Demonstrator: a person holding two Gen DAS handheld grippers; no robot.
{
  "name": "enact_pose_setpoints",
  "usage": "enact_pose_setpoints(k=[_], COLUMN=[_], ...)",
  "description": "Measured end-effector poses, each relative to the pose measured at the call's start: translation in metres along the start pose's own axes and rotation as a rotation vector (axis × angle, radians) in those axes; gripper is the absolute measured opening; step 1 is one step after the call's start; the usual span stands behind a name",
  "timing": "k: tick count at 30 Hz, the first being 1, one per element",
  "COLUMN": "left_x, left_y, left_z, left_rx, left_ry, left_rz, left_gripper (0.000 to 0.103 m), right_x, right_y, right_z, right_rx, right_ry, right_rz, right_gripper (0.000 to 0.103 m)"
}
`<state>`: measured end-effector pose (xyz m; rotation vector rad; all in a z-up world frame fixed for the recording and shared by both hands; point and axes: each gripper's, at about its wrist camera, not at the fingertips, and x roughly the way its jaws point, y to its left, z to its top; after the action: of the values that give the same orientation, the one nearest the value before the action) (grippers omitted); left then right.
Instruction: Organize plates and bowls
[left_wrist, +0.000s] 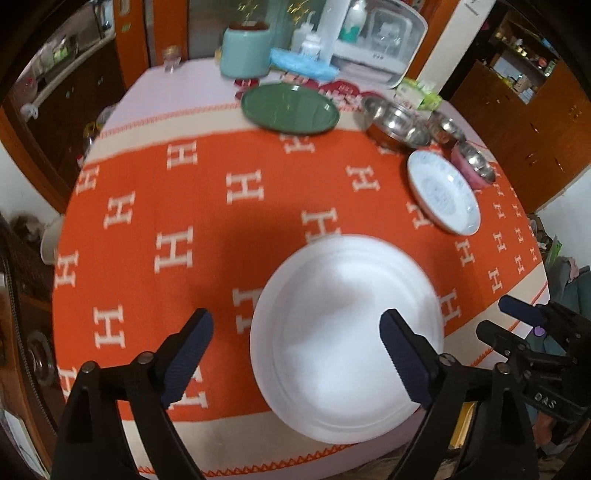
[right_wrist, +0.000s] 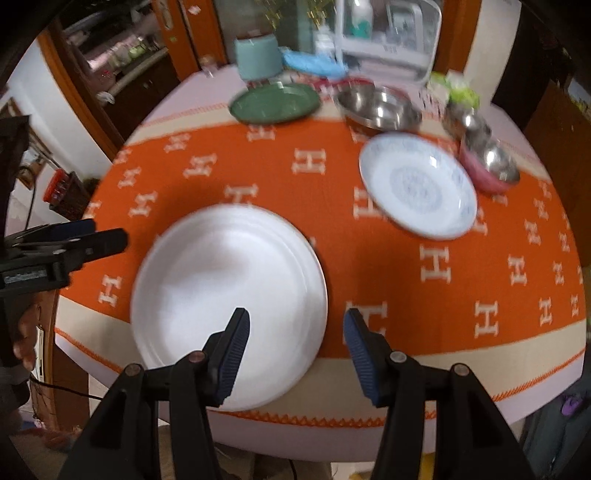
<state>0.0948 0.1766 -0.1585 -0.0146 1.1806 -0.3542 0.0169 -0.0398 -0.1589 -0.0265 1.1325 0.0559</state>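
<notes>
A large white plate (left_wrist: 347, 336) (right_wrist: 229, 306) lies near the table's front edge. My left gripper (left_wrist: 297, 356) is open and empty above it, jaws straddling its left part. My right gripper (right_wrist: 295, 356) is open and empty over the plate's right rim; it also shows in the left wrist view (left_wrist: 513, 321). A blue-patterned plate (left_wrist: 443, 192) (right_wrist: 419, 184) lies to the right. A green plate (left_wrist: 290, 108) (right_wrist: 275, 102) lies at the back. A large steel bowl (left_wrist: 397, 122) (right_wrist: 376, 107), a small steel bowl (left_wrist: 448, 127) (right_wrist: 465, 120) and a pink bowl (left_wrist: 476, 166) (right_wrist: 489, 166) stand at the back right.
The round table wears an orange H-pattern cloth (left_wrist: 221, 206) (right_wrist: 461, 280). At the back stand a teal canister (left_wrist: 245, 51) (right_wrist: 256, 57), a blue cloth (left_wrist: 303, 62), bottles and a white appliance (left_wrist: 380, 44) (right_wrist: 391, 37). Wooden cabinets (left_wrist: 532, 122) surround the table.
</notes>
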Motion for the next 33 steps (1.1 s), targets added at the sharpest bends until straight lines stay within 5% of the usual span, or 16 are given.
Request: enact_pose_setpoints(k=[5, 8, 16, 26, 33], left_x=[-0.031, -0.052, -0.100, -0.102, -0.066], left_y=[-0.017, -0.022, -0.035, -0.050, -0.033], left_z=[0.025, 0.040, 0.084, 0.150, 0.206], left_rx=[0.070, 0.078, 0.124, 0.129, 0.069], left_ry=[-0.100, -0.153, -0.276, -0.304, -0.260], left_rz=[0.005, 0.000, 0.056, 0.128, 0.126], left_gripper=[0.094, 0.102, 0.102, 0.102, 0.102], right_x=[-0.036, -0.052, -0.086, -0.092, -0.063], right_y=[0.009, 0.007, -0.022, -0.063, -0.089], right_z=[0.014, 0.024, 0.076, 0.161, 0.225], right_rx=[-0.059, -0.069, -0.049, -0.019, 0.016], right_ry=[-0.098, -0.122, -0.170, -0.211, -0.195], right_rz=[0.009, 0.030, 0.074, 0.109, 0.100], right_gripper=[0.053, 0.054, 0.054, 0.054, 0.054])
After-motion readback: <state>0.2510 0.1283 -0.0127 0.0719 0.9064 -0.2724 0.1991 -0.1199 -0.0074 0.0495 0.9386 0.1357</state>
